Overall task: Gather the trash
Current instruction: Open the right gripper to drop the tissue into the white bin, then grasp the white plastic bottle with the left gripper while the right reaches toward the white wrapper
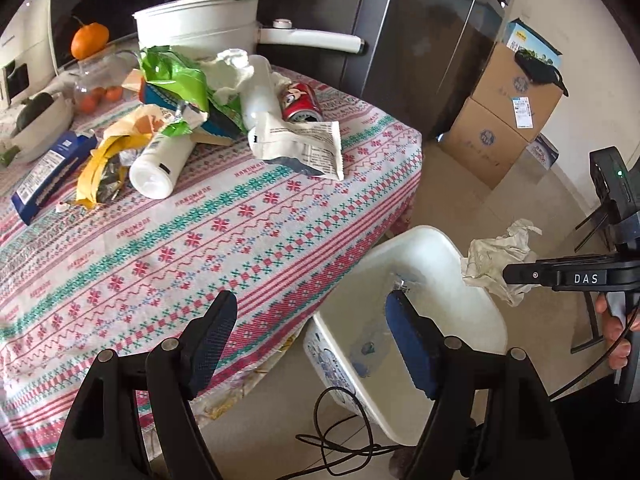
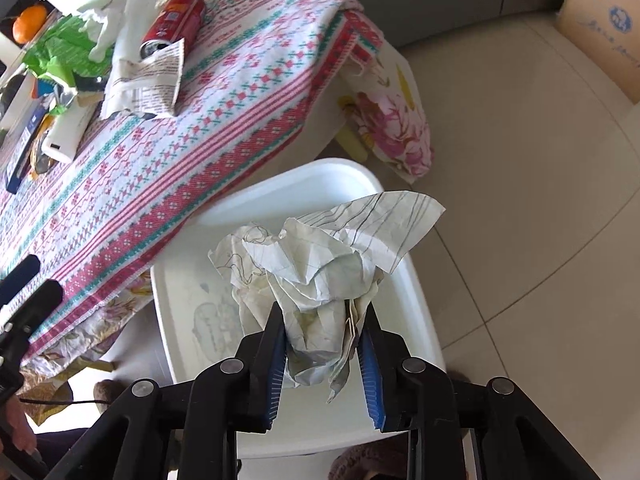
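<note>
One crumpled paper (image 2: 320, 280) | pinched in right claw (image 2: 324, 354) | above bin (image 2: 416, 320)

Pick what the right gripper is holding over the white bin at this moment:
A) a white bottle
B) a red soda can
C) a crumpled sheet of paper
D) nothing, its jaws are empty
C: the right gripper is clamped on the crumpled paper above the white bin; the red can still lies on the table.

The crumpled paper (image 2: 320, 272) covers part of the white bin's (image 2: 304, 184) interior. The printed sachet (image 1: 298, 148) hides the red can's (image 1: 301, 102) mouth. The blue carton's (image 2: 18, 152) left end is cut off. Print on the sachet is too small to read.
</note>
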Demonstrator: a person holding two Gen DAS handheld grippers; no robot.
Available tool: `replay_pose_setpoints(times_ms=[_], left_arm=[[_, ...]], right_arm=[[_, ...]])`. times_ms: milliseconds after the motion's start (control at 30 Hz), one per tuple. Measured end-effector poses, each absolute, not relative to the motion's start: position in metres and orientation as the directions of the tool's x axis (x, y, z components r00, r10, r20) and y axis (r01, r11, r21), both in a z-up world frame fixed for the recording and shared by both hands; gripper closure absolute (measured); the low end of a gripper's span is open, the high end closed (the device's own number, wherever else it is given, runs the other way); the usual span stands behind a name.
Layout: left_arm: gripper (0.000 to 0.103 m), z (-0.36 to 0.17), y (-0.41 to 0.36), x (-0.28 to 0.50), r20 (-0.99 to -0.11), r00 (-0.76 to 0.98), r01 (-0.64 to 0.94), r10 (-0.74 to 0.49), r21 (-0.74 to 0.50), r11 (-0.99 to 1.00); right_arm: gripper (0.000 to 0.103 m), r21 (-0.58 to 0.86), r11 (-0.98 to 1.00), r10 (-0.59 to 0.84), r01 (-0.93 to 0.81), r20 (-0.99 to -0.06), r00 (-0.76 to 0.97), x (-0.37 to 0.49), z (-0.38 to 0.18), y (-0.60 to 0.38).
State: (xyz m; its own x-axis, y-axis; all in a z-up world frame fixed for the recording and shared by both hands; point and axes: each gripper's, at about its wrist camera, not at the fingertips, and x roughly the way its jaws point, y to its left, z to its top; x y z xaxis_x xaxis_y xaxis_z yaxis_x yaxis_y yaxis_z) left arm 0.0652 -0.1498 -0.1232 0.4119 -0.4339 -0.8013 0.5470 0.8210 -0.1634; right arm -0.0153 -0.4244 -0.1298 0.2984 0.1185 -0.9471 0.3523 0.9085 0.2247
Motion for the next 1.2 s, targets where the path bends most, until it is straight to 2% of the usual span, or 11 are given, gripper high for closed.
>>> replay_pose_setpoints(times_ms=[67, 133, 200, 300, 367, 467, 800, 1067, 1200], left_arm=[[0.024, -0.120, -0.143, 0.066, -0.798, 0.430, 0.539, -0.423, -0.148, 0.829], [0.021, -0.117, -0.136, 0.067, -0.798, 0.444, 0.530, -0.408, -0.134, 0.838], [0.018, -0.115, -0.130, 0.068, -0.803, 0.456, 0.510, -0.384, -0.118, 0.852], [0.015, -0.115, -0.122, 0.072, -0.808, 0.461, 0.489, -0.366, -0.113, 0.865], [0.011, -0.114, -0.117, 0.075, -0.813, 0.463, 0.478, -0.352, -0.105, 0.872], [0.000, -0.115, -0.108, 0.079, -0.818, 0.465, 0.465, -0.338, -0.099, 0.880], [0.000, -0.113, -0.079, 0.107, -0.826, 0.438, 0.450, -0.356, -0.142, 0.882], [0.000, -0.108, -0.075, 0.164, -0.836, 0.485, 0.406, -0.255, -0.043, 0.913], [0.001, -0.116, -0.081, 0.199, -0.849, 0.442, 0.398, -0.289, -0.103, 0.912]], right_arm=[[0.071, 0.222, 0.912, 0.119, 0.345, -0.948, 0.297, -0.012, -0.130, -0.419], [0.061, 0.225, 0.914, 0.126, 0.337, -0.949, 0.289, -0.009, -0.130, -0.415], [0.044, 0.229, 0.913, 0.133, 0.338, -0.949, 0.286, -0.005, -0.130, -0.411], [0.032, 0.223, 0.916, 0.126, 0.333, -0.949, 0.290, 0.000, -0.128, -0.403], [0.028, 0.214, 0.917, 0.115, 0.336, -0.950, 0.292, 0.003, -0.125, -0.400], [0.024, 0.213, 0.919, 0.111, 0.332, -0.947, 0.300, 0.009, -0.120, -0.393], [0.020, 0.199, 0.936, 0.082, 0.291, -0.925, 0.371, 0.035, -0.099, -0.363], [0.020, 0.217, 0.934, 0.092, 0.284, -0.913, 0.397, 0.066, -0.091, -0.343], [0.020, 0.227, 0.929, 0.093, 0.293, -0.908, 0.409, 0.082, -0.089, -0.339]])
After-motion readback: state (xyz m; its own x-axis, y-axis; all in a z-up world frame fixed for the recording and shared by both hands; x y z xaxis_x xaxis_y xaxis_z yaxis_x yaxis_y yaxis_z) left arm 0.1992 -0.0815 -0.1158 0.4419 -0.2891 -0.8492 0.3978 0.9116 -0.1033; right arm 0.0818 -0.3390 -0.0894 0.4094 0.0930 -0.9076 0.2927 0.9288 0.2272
